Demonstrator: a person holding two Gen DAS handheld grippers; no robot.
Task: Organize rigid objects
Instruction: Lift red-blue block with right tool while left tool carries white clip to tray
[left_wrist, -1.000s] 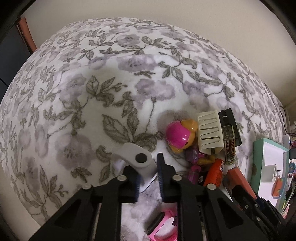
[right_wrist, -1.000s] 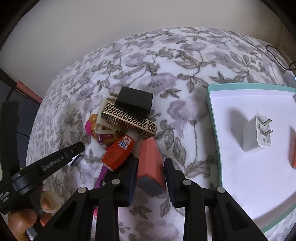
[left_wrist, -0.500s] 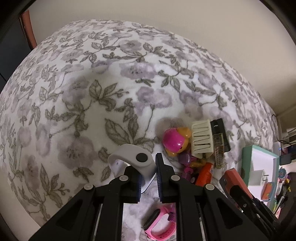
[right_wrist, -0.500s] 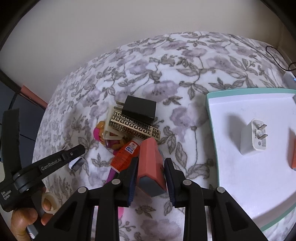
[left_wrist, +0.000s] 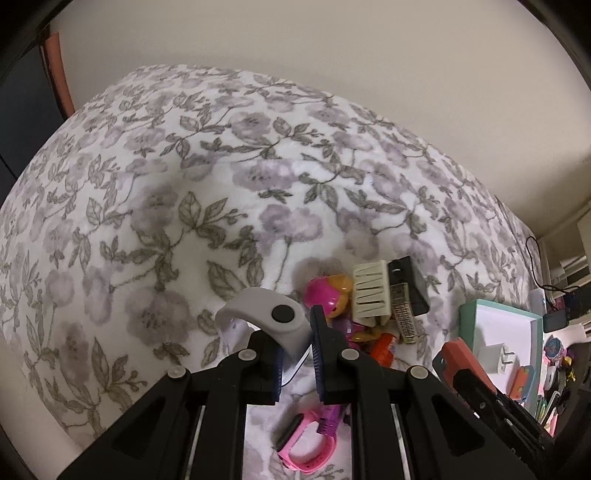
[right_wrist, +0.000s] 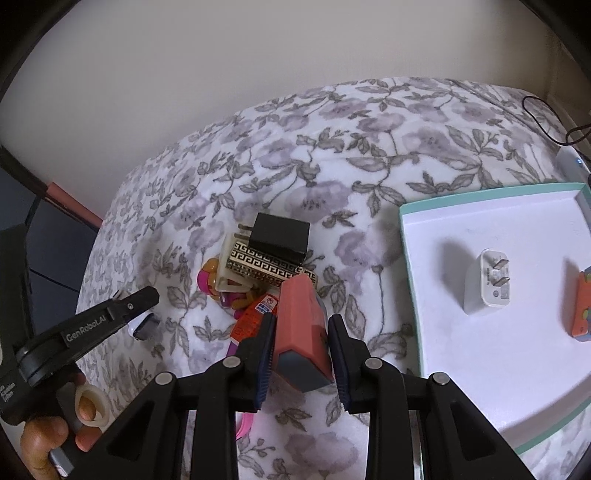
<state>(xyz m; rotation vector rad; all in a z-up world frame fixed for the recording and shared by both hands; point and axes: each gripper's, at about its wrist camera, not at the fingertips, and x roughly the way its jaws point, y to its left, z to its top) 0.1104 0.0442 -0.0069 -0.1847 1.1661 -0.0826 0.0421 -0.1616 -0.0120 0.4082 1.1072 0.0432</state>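
While the white-lined tray (right_wrist: 546, 195) holds only a white plug adapter (right_wrist: 487, 282) and an orange item at its edge, most remains. The left gripper (left_wrist: 297, 345) pinches a grey curved piece (left_wrist: 266, 315), the right gripper (right_wrist: 300, 343) clamps a coral block (right_wrist: 301, 321) — both held above the toy pile (right_wrist: 255, 280), which lies beside the tray on the blanket.

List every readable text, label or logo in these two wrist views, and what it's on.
"GenRobot.AI": white print on the side of the left gripper.
Small white print lower on the same gripper body: cut off, unreadable.
Orange tube: blue and red label marks, too blurred to read.
White charger: grey print and round mark by the prongs, too small.
Gold patterned bar: dark marks, pattern or lettering, cannot tell.
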